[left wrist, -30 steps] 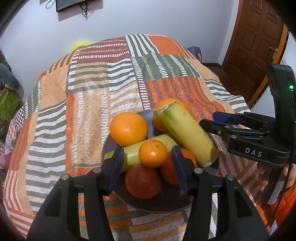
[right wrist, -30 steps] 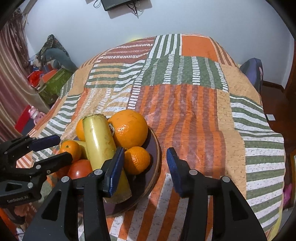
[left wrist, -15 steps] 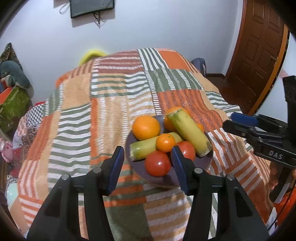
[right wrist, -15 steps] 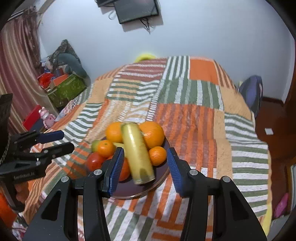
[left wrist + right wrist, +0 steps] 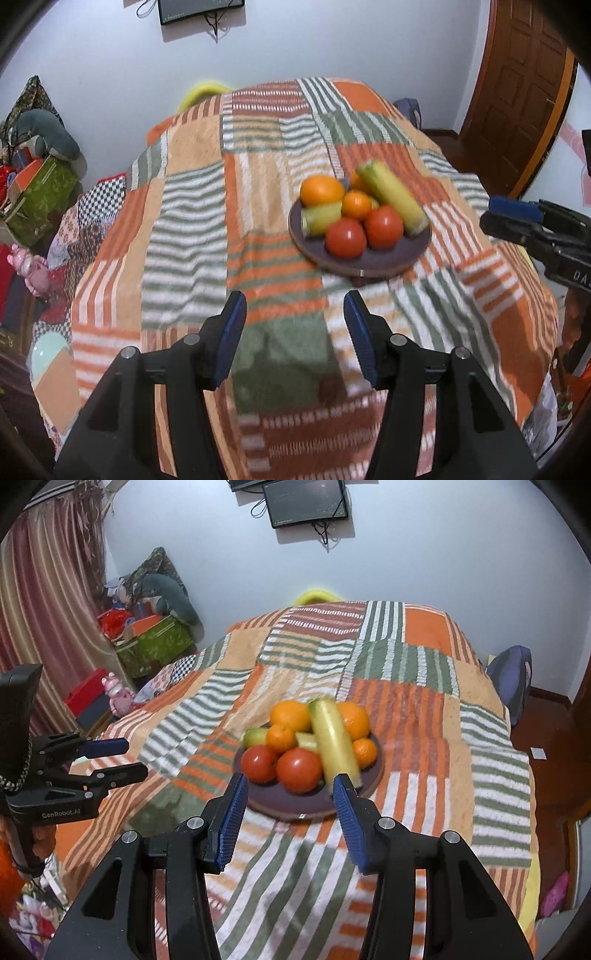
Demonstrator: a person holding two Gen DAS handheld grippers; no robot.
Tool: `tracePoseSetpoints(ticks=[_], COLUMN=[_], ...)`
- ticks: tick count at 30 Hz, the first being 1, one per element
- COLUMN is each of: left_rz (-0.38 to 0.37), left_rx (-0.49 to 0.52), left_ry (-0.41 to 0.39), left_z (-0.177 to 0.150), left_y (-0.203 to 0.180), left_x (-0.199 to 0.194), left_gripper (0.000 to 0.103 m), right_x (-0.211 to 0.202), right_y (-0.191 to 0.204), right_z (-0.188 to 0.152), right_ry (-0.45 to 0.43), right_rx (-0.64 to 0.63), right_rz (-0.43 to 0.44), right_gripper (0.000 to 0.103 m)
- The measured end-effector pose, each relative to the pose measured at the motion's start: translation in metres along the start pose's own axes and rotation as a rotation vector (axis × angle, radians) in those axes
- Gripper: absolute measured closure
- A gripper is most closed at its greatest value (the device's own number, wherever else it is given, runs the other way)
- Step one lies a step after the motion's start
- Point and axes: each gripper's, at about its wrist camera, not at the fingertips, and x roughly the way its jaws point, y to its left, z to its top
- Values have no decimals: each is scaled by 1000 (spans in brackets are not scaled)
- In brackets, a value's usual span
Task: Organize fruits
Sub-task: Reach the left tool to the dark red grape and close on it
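Two grippers hang above a bed covered by a striped patchwork blanket [image 5: 192, 229], with a wall screen [image 5: 306, 502], a wooden door [image 5: 517, 92], a curtain [image 5: 40, 602] and a green box [image 5: 155, 646] around the room, and nothing lies between either gripper and the fruit. Two red tomatoes [image 5: 284, 766], several oranges [image 5: 291, 714] and long yellow-green pieces [image 5: 334, 740] look glossy and slightly blurred, heaped together on a dark round plate [image 5: 391, 254] near the blanket's middle. Both the left gripper [image 5: 295, 338] and the right gripper [image 5: 290, 818] have their blue-padded fingers [image 5: 232, 816] spread wide, holding nothing, short of the plate.
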Motion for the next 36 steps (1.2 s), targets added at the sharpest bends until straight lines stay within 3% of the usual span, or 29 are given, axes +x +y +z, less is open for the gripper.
tracePoseSetpoints(ticks=[11, 14, 28, 33, 36], left_rz=[-70, -93, -137, -155, -154], left_rx=[44, 57, 38, 21, 19], left_ry=[137, 160, 199, 192, 178], left_z=[-56, -65, -75, -76, -75], left_y=[-7, -12, -16, -15, -13], left_x=[18, 28, 61, 65, 64], left_gripper=[49, 59, 74, 85, 85], right_x=[10, 16, 55, 66, 73], right_y=[26, 30, 33, 38, 40], right_z=[-29, -33, -47, -50, -50], right_ry=[69, 86, 172, 192, 197], right_rx=[-10, -15, -2, -14, -29], right_rz=[11, 10, 43, 51, 45], right_gripper=[58, 58, 58, 58, 58])
